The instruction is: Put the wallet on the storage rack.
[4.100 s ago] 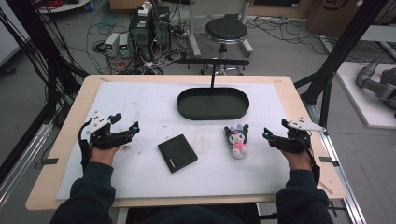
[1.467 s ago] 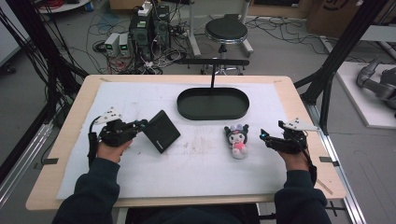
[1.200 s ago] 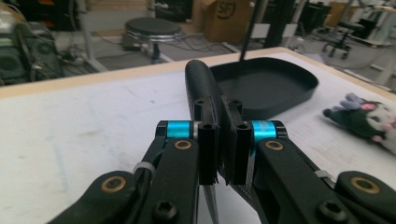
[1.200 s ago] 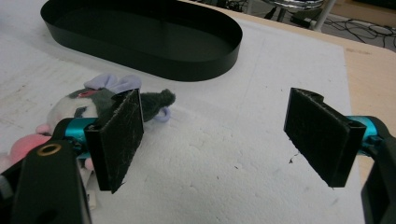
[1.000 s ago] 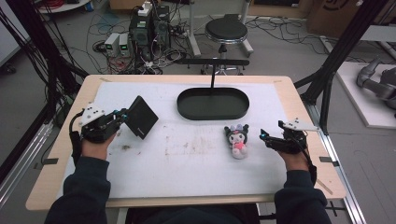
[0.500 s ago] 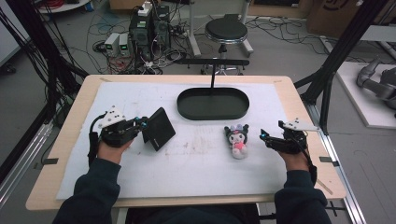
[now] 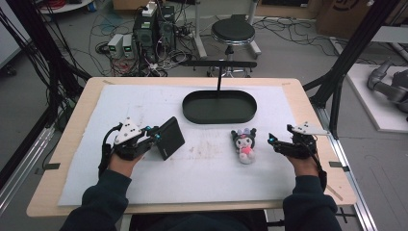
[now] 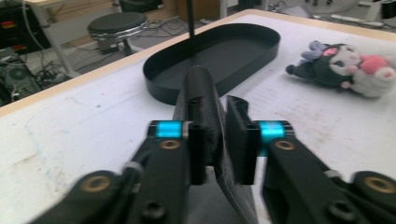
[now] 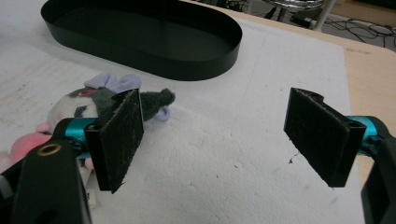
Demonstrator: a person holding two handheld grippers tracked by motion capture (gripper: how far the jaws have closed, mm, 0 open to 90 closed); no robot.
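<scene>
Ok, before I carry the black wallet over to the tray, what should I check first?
1. Left gripper shut on the wallet: ok, jaws pinch its edge.
2. Wallet lifted off the mat: ok, it is tilted up in the high view.
3. Tray ready to take it: ok, nothing lies in it.
4. Path from wallet to tray: ok, bare mat between them.
5. Right gripper out of the way: ok, open, beside the plush toy, not touching it.
6. Firmness of grip: cannot tell.
</scene>
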